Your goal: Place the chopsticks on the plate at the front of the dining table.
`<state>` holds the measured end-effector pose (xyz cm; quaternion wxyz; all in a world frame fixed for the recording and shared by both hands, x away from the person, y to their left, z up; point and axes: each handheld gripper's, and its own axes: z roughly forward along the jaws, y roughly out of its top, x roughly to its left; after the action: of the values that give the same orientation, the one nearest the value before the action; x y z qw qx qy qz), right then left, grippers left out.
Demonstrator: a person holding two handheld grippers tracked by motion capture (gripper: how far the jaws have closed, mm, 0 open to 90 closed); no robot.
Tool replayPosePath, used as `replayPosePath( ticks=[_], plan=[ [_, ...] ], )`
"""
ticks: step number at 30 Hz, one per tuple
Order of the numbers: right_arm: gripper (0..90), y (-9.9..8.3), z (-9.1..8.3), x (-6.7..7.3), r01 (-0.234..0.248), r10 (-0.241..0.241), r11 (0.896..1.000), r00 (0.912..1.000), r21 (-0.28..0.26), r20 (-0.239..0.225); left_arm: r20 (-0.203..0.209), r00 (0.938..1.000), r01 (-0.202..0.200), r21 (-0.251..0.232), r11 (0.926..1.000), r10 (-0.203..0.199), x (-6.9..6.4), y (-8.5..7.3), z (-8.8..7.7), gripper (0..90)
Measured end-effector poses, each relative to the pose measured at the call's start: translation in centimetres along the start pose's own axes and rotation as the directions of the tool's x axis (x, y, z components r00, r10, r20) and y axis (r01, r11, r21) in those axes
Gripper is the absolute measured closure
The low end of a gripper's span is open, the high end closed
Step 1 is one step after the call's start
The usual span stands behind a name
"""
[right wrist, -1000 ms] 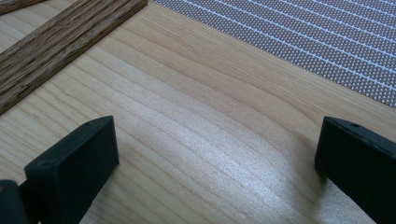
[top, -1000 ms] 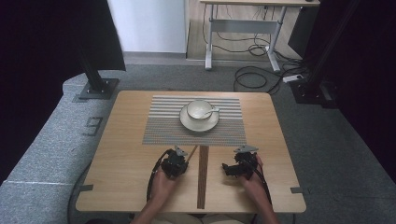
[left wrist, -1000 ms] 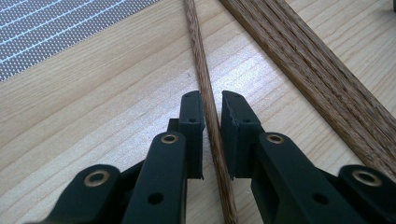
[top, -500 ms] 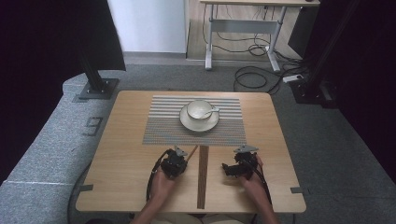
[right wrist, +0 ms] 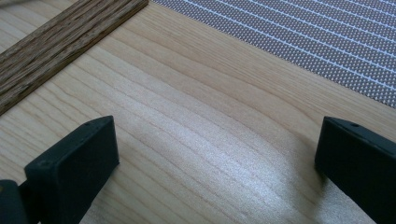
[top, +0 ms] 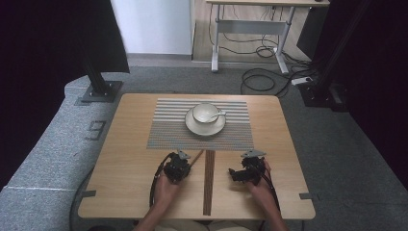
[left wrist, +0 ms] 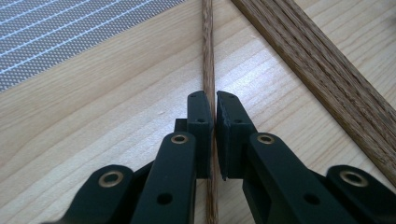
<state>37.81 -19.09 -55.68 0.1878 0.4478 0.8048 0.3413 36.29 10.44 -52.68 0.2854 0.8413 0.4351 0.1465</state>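
The table (top: 125, 144) bears a striped mat (top: 168, 130) at twelve o'clock, with a saucer (top: 192, 126) and cup (top: 206, 112) on it. At six, the right gripper (top: 234, 174) gapes empty; the left gripper (top: 185, 163) has clamped, apparently firmly, onto a thin wooden stick (left wrist: 208, 56) beside the dark strip (top: 209, 183).

The thin wooden stick (left wrist: 208, 60) lies on the table (top: 125, 159), running ahead between the jaws of the left gripper (top: 185, 161) toward the placemat (top: 168, 134). To that gripper's right lies the wooden strip (top: 209, 180) (flat on the tabletop), and beyond it the right gripper (top: 236, 174). Ahead of both, the cup (top: 206, 113) sits on a saucer (top: 193, 126) on the placemat.
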Motion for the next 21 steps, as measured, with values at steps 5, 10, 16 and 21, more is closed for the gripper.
replayPosePath(
  ticks=[5, 10, 16, 21],
  plan=[
    [0.0, 0.0, 0.0, 0.0, -0.001, 0.001, 1.0, 1.0, 0.0, 0.0, -0.005, 1.0, 0.009, -0.005, 0.9999, -0.009, 0.2, 0.1, -0.1, 84.6],
    [0.0, 0.0, 0.0, 0.0, 0.0, 0.0, 1.0, 1.0, 0.0, 0.0, -0.008, 0.9998, 0.02, -0.01, 0.9997, -0.02, 0.6, 0.2, -0.3, 84.6],
    [0.0, 0.0, 0.0, 0.0, 0.001, -0.001, 1.0, 1.0, 0.0, 0.0, -0.014, 0.9994, 0.032, -0.023, 0.9992, -0.032, 1.1, 0.7, -0.7, 84.5],
    [0.0, 0.0, 0.0, 0.0, 0.001, -0.001, 1.0, 1.0, 0.0, 0.0, -0.017, 0.9993, 0.033, -0.028, 0.9991, -0.034, 1.4, 1.0, -0.9, 84.5]
  ],
)
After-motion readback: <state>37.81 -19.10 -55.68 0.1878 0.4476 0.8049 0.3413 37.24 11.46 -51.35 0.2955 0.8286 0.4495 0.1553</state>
